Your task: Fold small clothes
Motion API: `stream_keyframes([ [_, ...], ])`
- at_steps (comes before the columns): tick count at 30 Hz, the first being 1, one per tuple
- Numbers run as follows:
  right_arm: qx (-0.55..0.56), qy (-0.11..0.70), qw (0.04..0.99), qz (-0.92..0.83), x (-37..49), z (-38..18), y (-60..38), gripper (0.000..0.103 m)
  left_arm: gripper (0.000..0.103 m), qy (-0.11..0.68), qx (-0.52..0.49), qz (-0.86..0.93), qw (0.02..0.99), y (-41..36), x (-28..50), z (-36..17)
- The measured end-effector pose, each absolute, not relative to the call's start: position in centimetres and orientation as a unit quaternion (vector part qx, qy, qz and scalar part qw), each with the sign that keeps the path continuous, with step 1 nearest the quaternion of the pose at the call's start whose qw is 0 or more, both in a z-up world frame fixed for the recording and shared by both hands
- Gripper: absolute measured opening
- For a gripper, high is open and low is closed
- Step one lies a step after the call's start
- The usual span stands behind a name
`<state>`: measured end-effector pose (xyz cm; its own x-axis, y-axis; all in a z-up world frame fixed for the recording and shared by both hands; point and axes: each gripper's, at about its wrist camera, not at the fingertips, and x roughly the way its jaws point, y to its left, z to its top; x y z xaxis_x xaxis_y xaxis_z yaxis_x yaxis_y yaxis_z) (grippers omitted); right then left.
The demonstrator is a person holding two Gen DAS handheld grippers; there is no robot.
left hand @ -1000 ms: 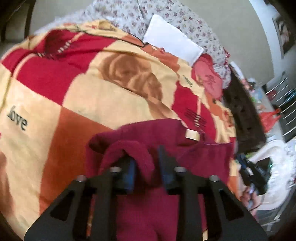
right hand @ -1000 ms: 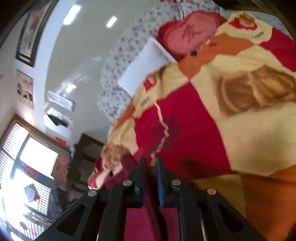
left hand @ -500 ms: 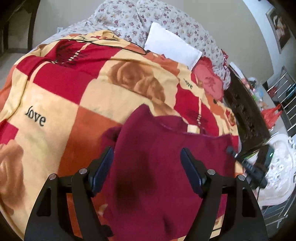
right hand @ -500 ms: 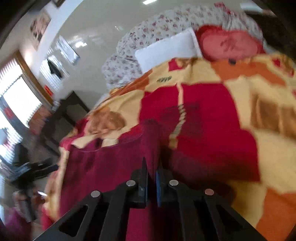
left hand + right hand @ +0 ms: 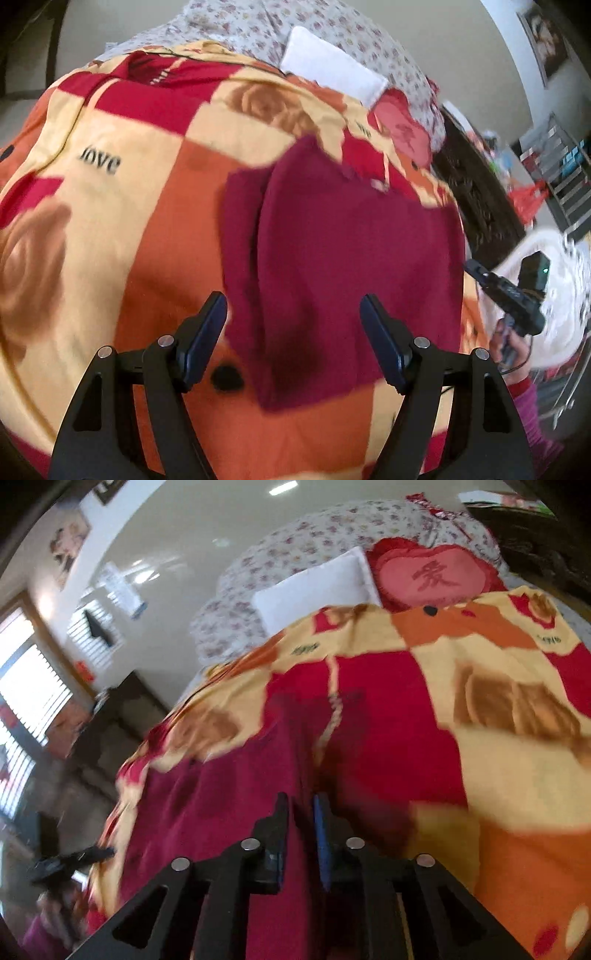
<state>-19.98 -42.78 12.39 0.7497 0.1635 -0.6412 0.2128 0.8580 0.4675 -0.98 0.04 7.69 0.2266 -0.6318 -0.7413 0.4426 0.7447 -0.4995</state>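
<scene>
The maroon garment point(image 5: 343, 251) is spread flat on the blanket point(image 5: 147, 206), one side folded over. The left gripper point(image 5: 293, 328) is held wide open above its near hem, nothing gripped. The right gripper point(image 5: 300, 825) is opening slightly, a maroon edge seen between its narrow jaws.

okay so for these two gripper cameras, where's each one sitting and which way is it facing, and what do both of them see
Left wrist: on the left gripper, looking down along its open fingers at the maroon garment on the blanket; the right gripper shows at the right edge.
Right wrist: on the right gripper, facing up the bed toward the heart cushion; its jaws, opening, have garment cloth between them.
Shared: garment, blanket, white pillow, heart cushion.
</scene>
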Motion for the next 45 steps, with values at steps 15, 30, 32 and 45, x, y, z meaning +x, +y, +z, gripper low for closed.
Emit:
stream_keyframes([
  [15, 0.340, 0.373, 0.862, 0.052, -26.8, 5.3, -38.3, 0.015, 0.075, 0.539, -0.114, -0.357, 0.755, -0.1, -5.6, 3.3],
  [30, 0.268, 0.405, 0.874, -0.006, -28.3, 7.9, -39.5, 0.006, 0.008, 0.510, 0.003, -0.380, 0.771, 0.6, -4.9, 5.1],
  [32, 0.288, 0.423, 0.859, -0.007, -28.5, 6.2, -40.1, 0.006, 0.008, 0.526, 0.000, -0.373, 0.764, 0.8, -5.0, 3.4],
  [45, 0.309, 0.378, 0.871, 0.046, -26.6, 12.4, -38.3, 0.016, 0.028, 0.493, -0.081, -0.384, 0.776, 2.4, -6.1, 7.6],
])
